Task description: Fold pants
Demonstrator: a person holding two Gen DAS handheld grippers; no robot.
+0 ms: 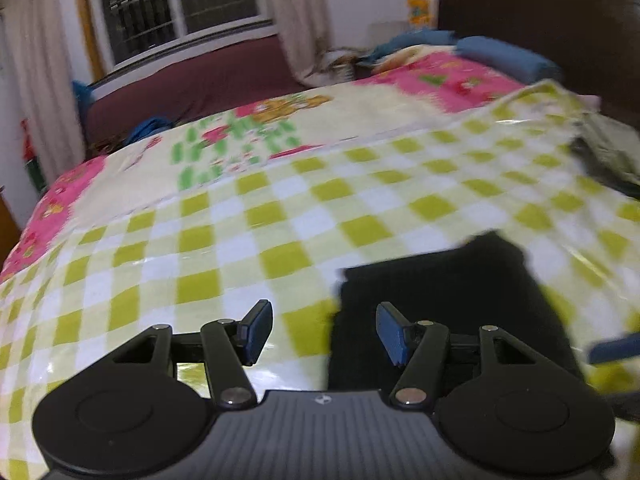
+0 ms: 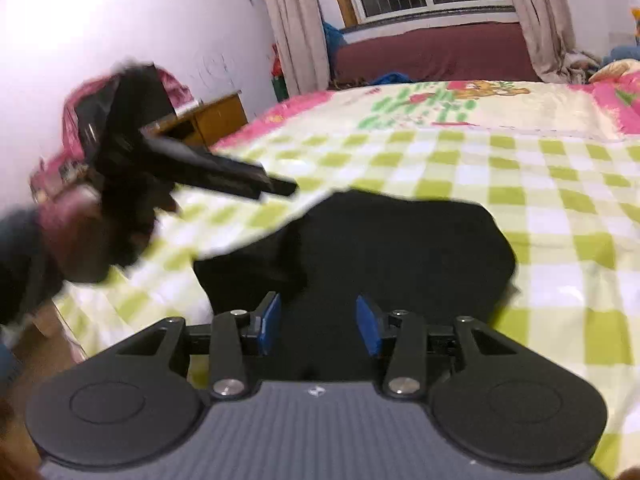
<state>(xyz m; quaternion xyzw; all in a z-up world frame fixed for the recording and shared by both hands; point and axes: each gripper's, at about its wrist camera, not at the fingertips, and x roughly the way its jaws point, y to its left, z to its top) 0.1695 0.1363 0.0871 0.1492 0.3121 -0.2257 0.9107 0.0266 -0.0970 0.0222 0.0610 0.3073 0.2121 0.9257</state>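
Black pants (image 1: 440, 300) lie folded into a compact dark bundle on a green-and-white checked sheet (image 1: 240, 248). My left gripper (image 1: 324, 332) stands open just over the bundle's left edge, with only sheet and pants edge showing between its blue pads. In the right wrist view the pants (image 2: 380, 248) fill the middle. My right gripper (image 2: 320, 328) hovers open above their near side, and its pads (image 2: 272, 328) do not press on the cloth. The left gripper (image 2: 276, 186) also shows there, blurred, held by a hand (image 2: 80, 240) to the left of the pants.
The checked sheet covers a bed with a pink floral bedspread (image 1: 440, 76). Blue pillows (image 1: 500, 56) and a dark headboard (image 1: 540, 12) stand at the far end. Grey-green clothes (image 1: 608, 148) lie at the right. A wooden nightstand (image 2: 216, 120) sits beyond the bed's left edge.
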